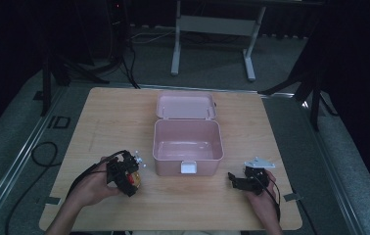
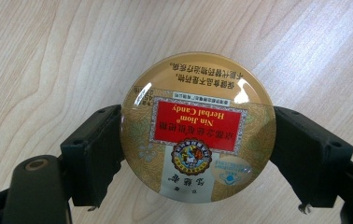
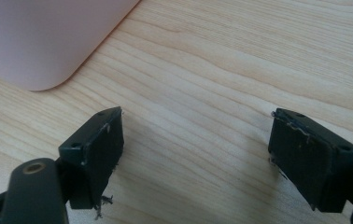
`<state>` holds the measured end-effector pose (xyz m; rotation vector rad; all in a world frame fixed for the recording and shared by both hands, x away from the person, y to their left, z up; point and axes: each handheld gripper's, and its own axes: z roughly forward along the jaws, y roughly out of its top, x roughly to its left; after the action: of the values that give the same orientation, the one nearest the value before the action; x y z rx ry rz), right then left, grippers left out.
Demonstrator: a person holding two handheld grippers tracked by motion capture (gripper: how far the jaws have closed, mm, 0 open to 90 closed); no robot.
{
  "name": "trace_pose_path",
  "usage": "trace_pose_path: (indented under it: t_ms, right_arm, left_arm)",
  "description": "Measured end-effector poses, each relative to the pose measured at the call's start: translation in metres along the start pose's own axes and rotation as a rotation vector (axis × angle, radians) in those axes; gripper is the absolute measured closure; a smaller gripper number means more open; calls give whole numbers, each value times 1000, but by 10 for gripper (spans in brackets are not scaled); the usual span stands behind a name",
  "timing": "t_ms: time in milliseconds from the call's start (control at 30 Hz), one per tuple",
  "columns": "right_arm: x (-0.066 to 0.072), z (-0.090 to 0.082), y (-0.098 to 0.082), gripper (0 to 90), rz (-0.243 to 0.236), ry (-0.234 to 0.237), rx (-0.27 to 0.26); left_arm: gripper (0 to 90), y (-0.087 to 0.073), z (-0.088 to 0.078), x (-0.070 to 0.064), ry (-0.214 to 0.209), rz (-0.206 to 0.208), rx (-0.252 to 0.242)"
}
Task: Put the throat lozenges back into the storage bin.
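Sitting between left claw (image 2: pixel 197 154) jaws, candy tin (image 2: pixel 198 126) is clamped on both sides; right claw (image 3: pixel 195 158) wide open, empty.

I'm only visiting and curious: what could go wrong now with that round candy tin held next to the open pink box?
The left gripper pinches the candy tin only at its curved rim, so it might slip out. Carried low, the tin could bump the pink box wall. The raised lid might get knocked.
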<state>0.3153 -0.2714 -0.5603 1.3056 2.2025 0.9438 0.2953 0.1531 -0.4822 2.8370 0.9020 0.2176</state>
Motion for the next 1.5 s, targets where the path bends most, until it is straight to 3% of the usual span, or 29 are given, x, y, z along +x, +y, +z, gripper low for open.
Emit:
trace_pose_path:
  t_ms: [600, 1500]
  right_arm:
    - [0, 0, 0, 179, 0, 0, 0]
    - [0, 0, 0, 179, 0, 0, 0]
  left_arm:
    - [209, 1, -13, 5, 2, 5, -7]
    - [209, 5, -25, 12, -28, 18, -9]
